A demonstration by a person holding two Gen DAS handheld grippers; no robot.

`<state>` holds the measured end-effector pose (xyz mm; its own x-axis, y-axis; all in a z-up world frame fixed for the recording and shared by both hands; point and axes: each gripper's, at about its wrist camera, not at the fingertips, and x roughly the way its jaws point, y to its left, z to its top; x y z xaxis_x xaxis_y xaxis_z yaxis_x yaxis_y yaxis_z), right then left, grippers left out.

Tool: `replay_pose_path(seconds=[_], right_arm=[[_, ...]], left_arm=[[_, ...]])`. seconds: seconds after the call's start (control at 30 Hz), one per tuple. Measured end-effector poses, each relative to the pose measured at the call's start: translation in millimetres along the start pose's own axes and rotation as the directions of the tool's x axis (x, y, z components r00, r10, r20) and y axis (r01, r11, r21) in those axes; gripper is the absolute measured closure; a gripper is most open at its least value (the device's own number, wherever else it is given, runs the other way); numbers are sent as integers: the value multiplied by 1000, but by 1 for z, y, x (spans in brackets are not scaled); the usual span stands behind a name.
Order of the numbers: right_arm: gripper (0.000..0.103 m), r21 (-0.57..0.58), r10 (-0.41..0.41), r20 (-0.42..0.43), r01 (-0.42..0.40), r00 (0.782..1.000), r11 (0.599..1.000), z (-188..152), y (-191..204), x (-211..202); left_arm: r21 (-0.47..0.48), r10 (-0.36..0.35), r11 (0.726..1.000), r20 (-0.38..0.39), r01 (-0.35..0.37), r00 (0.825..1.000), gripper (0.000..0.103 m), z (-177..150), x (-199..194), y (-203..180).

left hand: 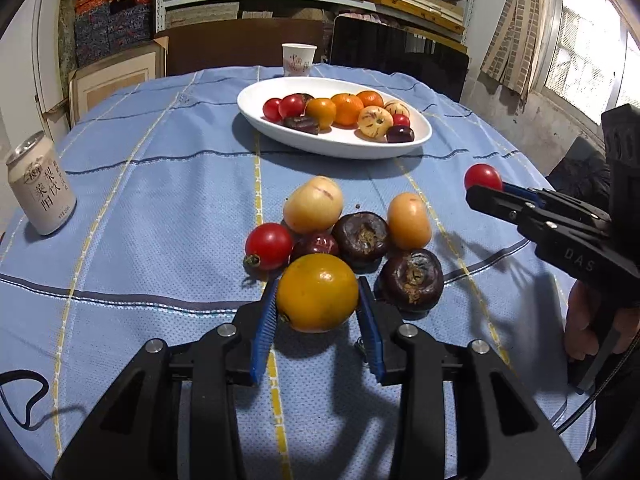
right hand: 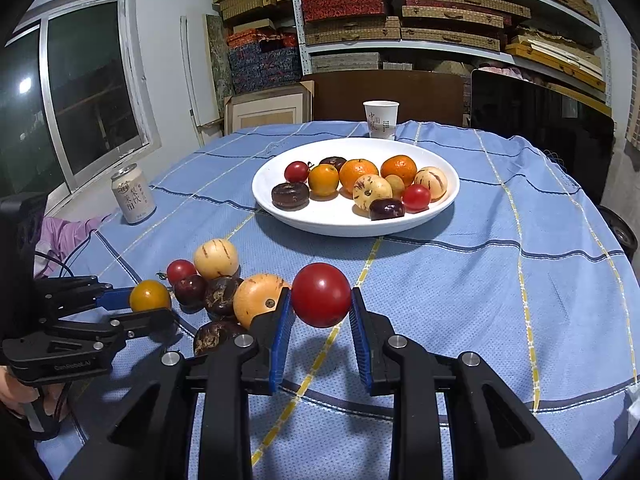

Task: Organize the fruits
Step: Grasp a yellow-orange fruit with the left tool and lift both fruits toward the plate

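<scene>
Yellow tomato pinched in left tool, just above the tabletop at the near edge of the loose fruit pile. Red tomato pinched in right tool, lifted clear of the cloth beside that pile. White plate of sorted fruit sits farther back, paper cup behind it, can off to the left

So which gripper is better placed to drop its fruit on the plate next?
Probably the right gripper: its red tomato is lifted with bare cloth ahead to the white plate. The left gripper holds the yellow tomato behind the pile.
</scene>
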<state>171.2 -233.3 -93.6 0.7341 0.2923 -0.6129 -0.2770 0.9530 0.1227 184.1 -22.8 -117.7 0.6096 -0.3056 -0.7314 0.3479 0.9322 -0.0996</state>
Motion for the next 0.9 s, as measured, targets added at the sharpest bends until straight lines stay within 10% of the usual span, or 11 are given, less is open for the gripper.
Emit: replay_pose_path(seconds=[0.9], right_arm=[[74, 58, -39, 24, 37, 999, 998, -13, -3, -28]], left_arm=[[-40, 3, 999, 75, 0, 997, 66, -8, -36, 1]])
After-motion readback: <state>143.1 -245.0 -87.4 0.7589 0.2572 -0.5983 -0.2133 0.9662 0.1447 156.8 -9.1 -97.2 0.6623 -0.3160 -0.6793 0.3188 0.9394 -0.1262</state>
